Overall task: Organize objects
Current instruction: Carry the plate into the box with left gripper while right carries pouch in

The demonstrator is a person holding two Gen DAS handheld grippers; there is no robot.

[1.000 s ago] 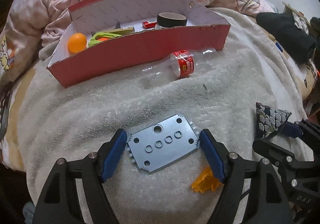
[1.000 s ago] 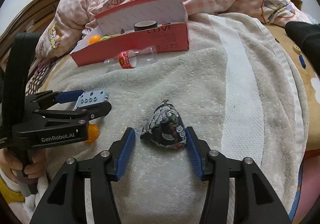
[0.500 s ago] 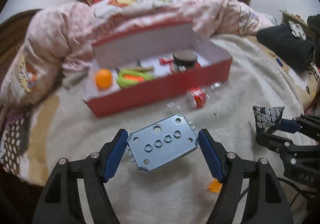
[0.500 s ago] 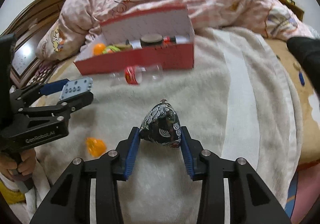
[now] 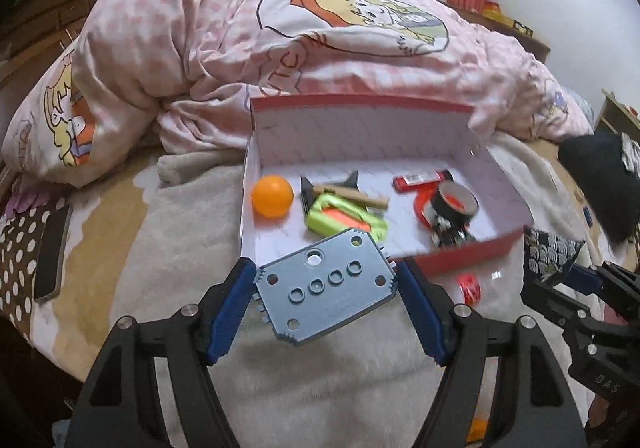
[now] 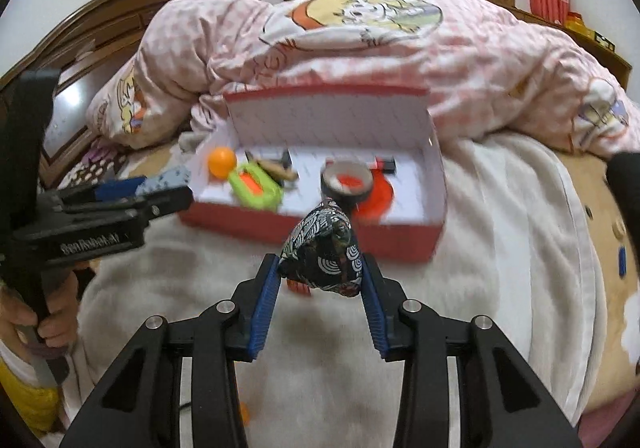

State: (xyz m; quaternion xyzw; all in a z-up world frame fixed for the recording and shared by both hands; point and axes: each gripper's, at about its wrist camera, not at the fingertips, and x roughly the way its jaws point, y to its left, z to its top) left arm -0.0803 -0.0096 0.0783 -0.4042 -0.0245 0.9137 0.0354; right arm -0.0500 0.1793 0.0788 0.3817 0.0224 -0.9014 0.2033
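My left gripper (image 5: 326, 272) is shut on a grey-blue plate with holes (image 5: 320, 300), held in the air just before the near wall of the open red box (image 5: 460, 260). To its right, the right gripper (image 5: 568, 280) carries the dark patterned pouch (image 5: 550, 252). In the right wrist view my right gripper (image 6: 320, 266) is shut on that pouch (image 6: 324, 248), raised in front of the box (image 6: 400, 244). The left gripper (image 6: 160, 187) with the plate (image 6: 168, 177) is at the left, by the box's left end.
The box holds an orange ball (image 5: 272, 195), a green item (image 5: 344, 217), a tape roll (image 5: 456, 199) and a red lighter (image 5: 420, 179). A red-labelled bottle (image 5: 470, 286) lies before it. An orange piece (image 5: 478, 428) rests on the towel. A phone (image 5: 52, 252) lies left, a pink duvet (image 5: 320, 39) behind.
The right jaws closed on the pouch and lifted it off the towel. Both grippers rose and moved toward the red box, each carrying its object.
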